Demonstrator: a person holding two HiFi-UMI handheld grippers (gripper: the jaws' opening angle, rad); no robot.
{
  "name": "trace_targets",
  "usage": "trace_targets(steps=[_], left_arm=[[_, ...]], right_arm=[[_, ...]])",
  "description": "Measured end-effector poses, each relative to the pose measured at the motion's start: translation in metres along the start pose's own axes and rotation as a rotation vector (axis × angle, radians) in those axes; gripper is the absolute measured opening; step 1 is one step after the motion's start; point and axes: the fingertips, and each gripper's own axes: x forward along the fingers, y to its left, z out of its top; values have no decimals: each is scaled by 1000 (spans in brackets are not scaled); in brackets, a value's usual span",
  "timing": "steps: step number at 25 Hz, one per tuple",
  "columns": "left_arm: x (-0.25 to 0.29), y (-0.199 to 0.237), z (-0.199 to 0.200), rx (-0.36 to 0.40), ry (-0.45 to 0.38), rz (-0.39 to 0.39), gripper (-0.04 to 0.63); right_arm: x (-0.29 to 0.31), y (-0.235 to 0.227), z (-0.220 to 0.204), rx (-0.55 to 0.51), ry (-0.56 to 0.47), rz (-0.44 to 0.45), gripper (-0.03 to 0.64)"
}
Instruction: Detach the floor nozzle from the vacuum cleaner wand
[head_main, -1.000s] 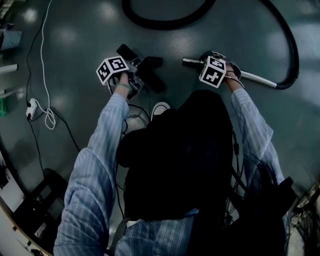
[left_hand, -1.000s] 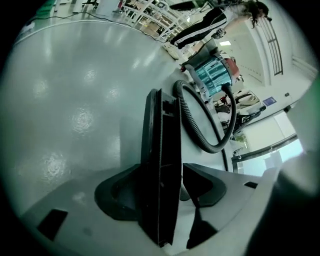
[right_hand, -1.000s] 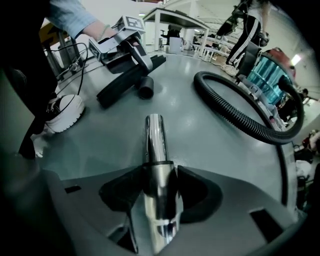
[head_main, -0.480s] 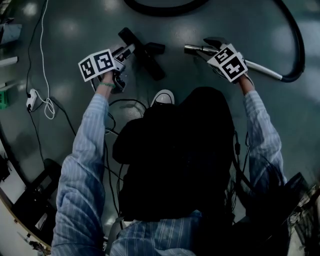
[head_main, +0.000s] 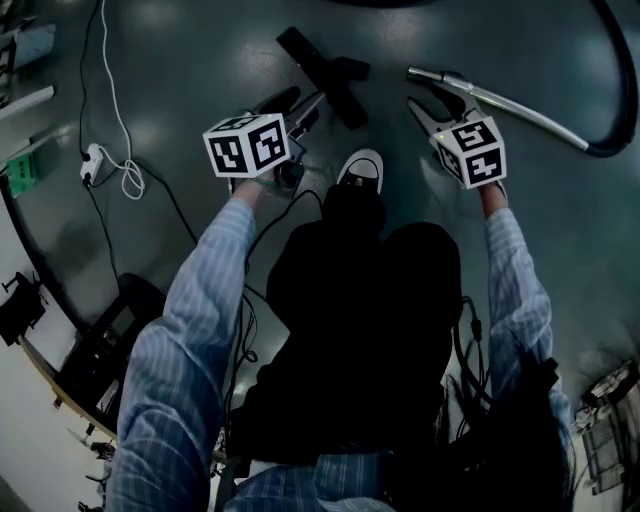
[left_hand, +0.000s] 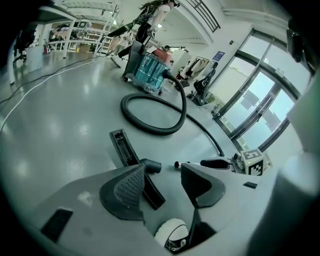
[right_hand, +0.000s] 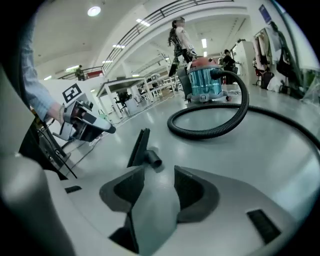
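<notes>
Now that the floor nozzle (head_main: 320, 68) lies on its own on the grey floor (head_main: 200, 60), its short neck plugged into nothing, the main job looks done. The wand (head_main: 520, 112) rests off to the right, its open metal end near the nozzle but clear of it, with bare floor between the two. And look at the tools: the left gripper (left_hand: 161, 171) hangs above the floor, jaws spread, nothing pinched, only the nozzle showing through the gap. Same story for the right gripper (right_hand: 156, 175), jaws apart and empty, hovering near the wand's open end. The hose (left_hand: 150, 132) loops back to the canister (left_hand: 149, 70). By my reckoning the separation is complete, and only a tidy withdrawal remains.
</notes>
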Motion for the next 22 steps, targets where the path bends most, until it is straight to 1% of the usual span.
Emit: trace_targets(steps=[2, 3, 5, 6, 9, 12, 16, 20, 22], left_arm=[[-13, -11, -5, -17, 11, 23, 218], [-20, -17, -6, -24, 12, 37, 191], [-37, -28, -4, -33, 5, 67, 60], [-47, -35, -2, -38, 2, 78, 38], [-78, -64, 4, -64, 8, 73, 31], [-113, -101, 17, -53, 18, 53, 28], [-163, -155, 26, 4, 64, 14, 26], [-216, -213, 33, 80, 117, -12, 26], [-239, -244, 37, 122, 125, -26, 26]], right_arm=[[-14, 23, 4, 36, 19, 27, 191], [-23, 34, 6, 48, 30, 37, 189], [-44, 55, 13, 68, 42, 48, 187], [-56, 64, 17, 80, 44, 51, 186], [-96, 89, 31, 141, 51, 50, 174], [-139, 107, 57, 215, 41, 34, 151], [-200, 132, 99, 283, 18, 5, 113], [-266, 164, 144, 343, -2, 16, 89], [-299, 179, 161, 354, -6, 22, 86]])
